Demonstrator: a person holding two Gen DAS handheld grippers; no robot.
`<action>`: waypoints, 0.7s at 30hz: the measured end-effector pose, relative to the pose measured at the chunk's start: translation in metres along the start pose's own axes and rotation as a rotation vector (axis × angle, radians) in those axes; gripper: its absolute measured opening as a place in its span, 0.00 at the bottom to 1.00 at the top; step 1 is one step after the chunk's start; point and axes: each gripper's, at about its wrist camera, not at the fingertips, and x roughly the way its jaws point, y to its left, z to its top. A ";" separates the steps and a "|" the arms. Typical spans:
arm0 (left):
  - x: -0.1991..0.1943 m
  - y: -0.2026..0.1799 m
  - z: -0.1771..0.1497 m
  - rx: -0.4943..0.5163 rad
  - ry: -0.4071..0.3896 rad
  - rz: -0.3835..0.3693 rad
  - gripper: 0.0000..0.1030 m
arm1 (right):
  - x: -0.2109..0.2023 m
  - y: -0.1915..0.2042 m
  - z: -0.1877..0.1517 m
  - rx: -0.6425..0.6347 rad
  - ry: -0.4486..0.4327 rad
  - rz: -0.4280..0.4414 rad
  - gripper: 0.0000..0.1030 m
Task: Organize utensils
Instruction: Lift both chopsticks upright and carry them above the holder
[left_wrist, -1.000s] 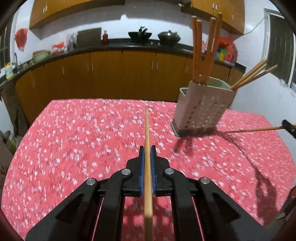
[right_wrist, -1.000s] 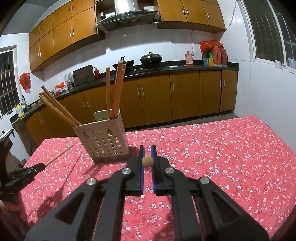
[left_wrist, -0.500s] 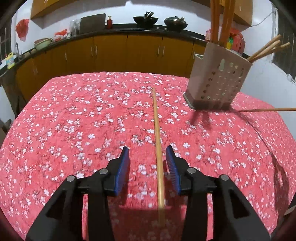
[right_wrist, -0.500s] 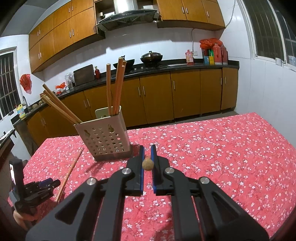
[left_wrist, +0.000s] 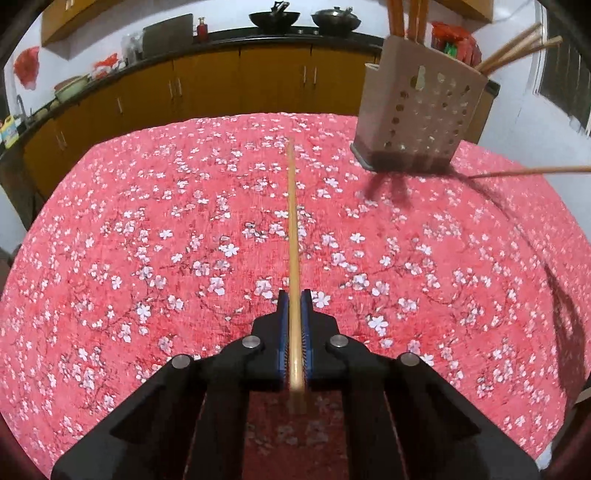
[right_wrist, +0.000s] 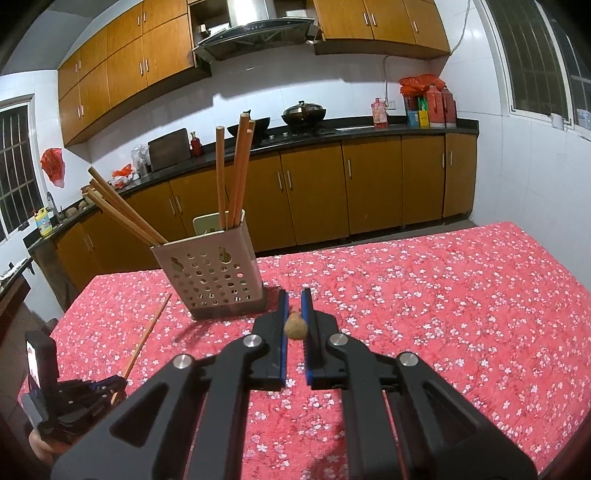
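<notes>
Left tongs (left_wrist: 294, 295) are clenched on a chopstick (left_wrist: 292, 221), the blue pads pressed flat to its sides near its rear end, so the stick runs straight ahead from them, low over the red flowered table (left_wrist: 147, 240). Whether its far tip touches the cloth cannot be told. Right tongs (right_wrist: 294, 295) are closed nearly as far on a second chopstick (right_wrist: 294, 326), seen end-on as a round wooden butt between the pads; in the left view its shaft (left_wrist: 528, 171) comes in from the right edge, off the cloth and pointing toward the holder's base.

Judging by this, the step in hand is the pick-up of a loose chopstick, with both sticks now gripped and neither yet put away. The next move calls for lifting the left stick clear, tipping it toward upright and bringing its tip over the holder's open top before letting go.

Farther back on the table stands the perforated beige holder (right_wrist: 210, 275), upright, with several chopsticks (right_wrist: 236, 170) already in it, some leaning out over the rim.
</notes>
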 end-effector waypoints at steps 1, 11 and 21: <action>-0.001 -0.001 0.000 0.014 0.001 0.007 0.07 | -0.001 -0.001 0.001 0.000 -0.002 0.001 0.08; -0.053 0.012 0.027 -0.017 -0.135 -0.045 0.07 | -0.020 0.001 0.023 -0.015 -0.078 0.007 0.08; -0.108 0.018 0.062 -0.057 -0.309 -0.080 0.07 | -0.029 0.008 0.036 -0.040 -0.113 0.022 0.08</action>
